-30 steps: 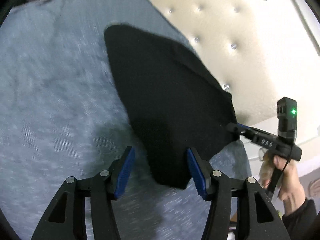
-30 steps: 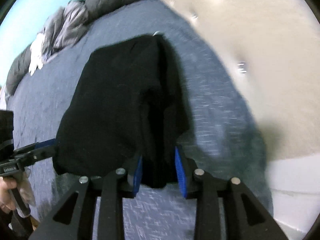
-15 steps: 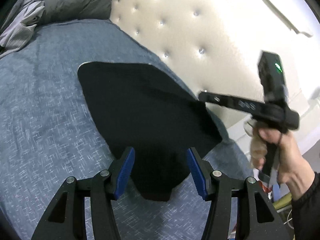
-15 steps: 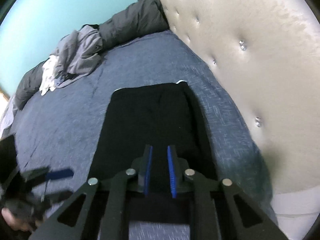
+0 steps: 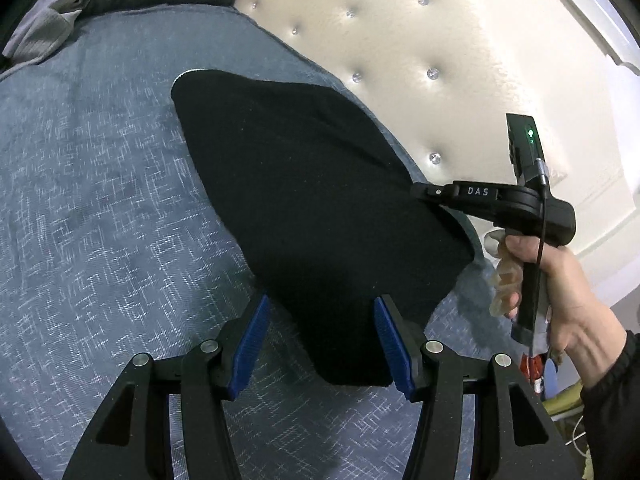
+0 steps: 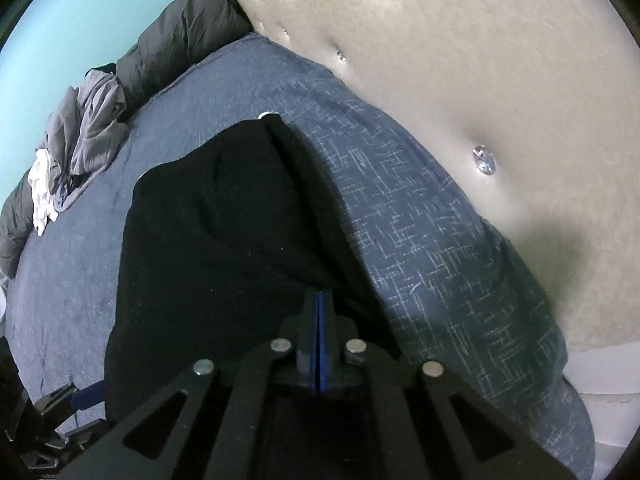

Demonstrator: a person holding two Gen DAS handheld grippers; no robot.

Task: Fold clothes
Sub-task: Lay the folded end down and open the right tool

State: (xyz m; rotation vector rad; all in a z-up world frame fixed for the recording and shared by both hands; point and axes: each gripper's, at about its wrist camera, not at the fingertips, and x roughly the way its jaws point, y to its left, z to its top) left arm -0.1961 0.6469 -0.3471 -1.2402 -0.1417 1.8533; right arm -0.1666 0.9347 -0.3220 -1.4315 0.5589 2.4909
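A bed covered in a blue-grey woven spread (image 5: 100, 200) fills both views, with a cream tufted headboard (image 5: 460, 40) along its right side.

Nearest, the left gripper (image 5: 320, 344) has its blue-padded fingers spread wide, straddling the near corner of a black garment (image 5: 312, 200) without pinching it. The garment lies on the spread near the headboard, in a compact shape with an edge doubled over on its right.

To the right, a person's hand (image 5: 560, 280) holds the right gripper (image 6: 319, 308). Its pads are pressed together at the garment's right edge; whether cloth sits between them is hidden by black on black.

Risks, as I judge them: if the right gripper has only one layer, lifting could pull the doubled edge apart; if the left closes on too little of the corner, it may slip free and the cloth bunch.

Farther off, a dark duvet (image 6: 180, 44) and a grey and white clothes heap (image 6: 76, 140) lie at the bed's far end. What kind of garment the black piece is, and how many layers it has, cannot be made out.
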